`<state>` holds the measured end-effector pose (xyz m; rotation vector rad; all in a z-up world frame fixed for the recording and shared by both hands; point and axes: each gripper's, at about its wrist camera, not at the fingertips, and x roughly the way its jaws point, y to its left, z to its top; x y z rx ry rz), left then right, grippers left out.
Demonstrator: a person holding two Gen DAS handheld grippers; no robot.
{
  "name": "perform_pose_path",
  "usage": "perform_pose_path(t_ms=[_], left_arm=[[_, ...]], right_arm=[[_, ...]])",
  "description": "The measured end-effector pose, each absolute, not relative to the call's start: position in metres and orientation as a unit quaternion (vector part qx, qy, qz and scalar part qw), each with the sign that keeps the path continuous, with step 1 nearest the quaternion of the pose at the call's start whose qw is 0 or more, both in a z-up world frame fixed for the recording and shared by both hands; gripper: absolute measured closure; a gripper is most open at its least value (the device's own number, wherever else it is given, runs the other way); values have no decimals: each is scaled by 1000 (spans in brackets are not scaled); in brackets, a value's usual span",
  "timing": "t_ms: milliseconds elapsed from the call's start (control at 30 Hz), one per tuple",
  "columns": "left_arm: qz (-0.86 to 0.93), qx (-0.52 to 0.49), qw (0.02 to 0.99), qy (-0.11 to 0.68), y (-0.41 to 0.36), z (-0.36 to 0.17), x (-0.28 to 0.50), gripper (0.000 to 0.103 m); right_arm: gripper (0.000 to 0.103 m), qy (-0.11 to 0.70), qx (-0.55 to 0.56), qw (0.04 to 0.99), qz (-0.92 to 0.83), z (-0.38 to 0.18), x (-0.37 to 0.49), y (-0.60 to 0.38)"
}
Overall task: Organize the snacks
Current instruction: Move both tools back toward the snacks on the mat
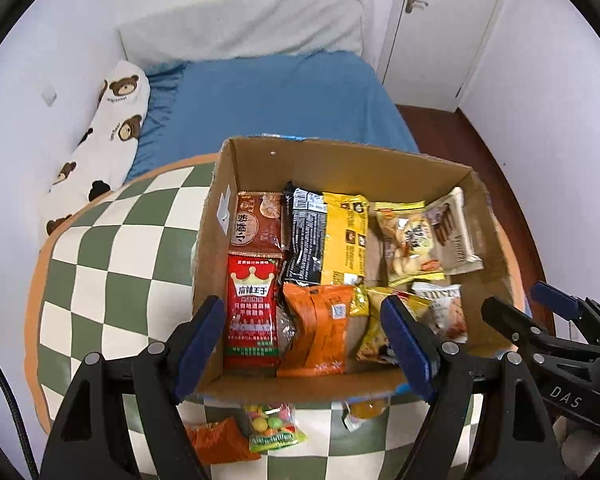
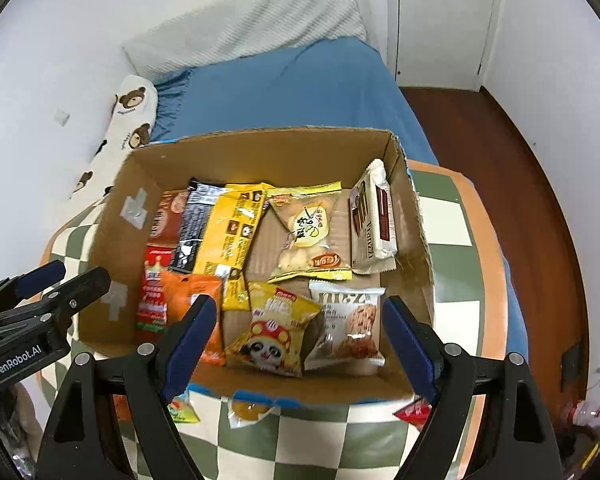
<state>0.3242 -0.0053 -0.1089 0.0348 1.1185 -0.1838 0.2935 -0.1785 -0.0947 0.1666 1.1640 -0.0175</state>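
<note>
Above the box's near edge, the left gripper [image 1: 304,340] and right gripper [image 2: 300,340] hang wide, holding nothing. Next, I'd lower onto the loose candy bag [image 1: 274,428] on the checked cushion [image 1: 112,264], then drop it into the cardboard box [image 1: 252,160].

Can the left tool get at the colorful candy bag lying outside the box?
Probably yes: the candy bag lies uncovered on the checkered cushion, just under the open, empty left tool, outside the box wall.

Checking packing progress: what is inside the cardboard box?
The cardboard box holds flat snack packets, among them a red packet, an orange one and a panda packet. Anything beneath them is covered.
</note>
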Motion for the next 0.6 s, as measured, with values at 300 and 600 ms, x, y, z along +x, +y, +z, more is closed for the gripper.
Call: perform_pose_path(t_ms=[300, 600], left_arm=[[-97, 7, 865, 493, -4, -67, 272, 24], [-76, -4, 865, 497, 16, -68, 237, 24]], right_arm=[[16, 503, 83, 860, -7, -47, 238, -175], [16, 496, 127, 859, 2, -36, 199, -178]])
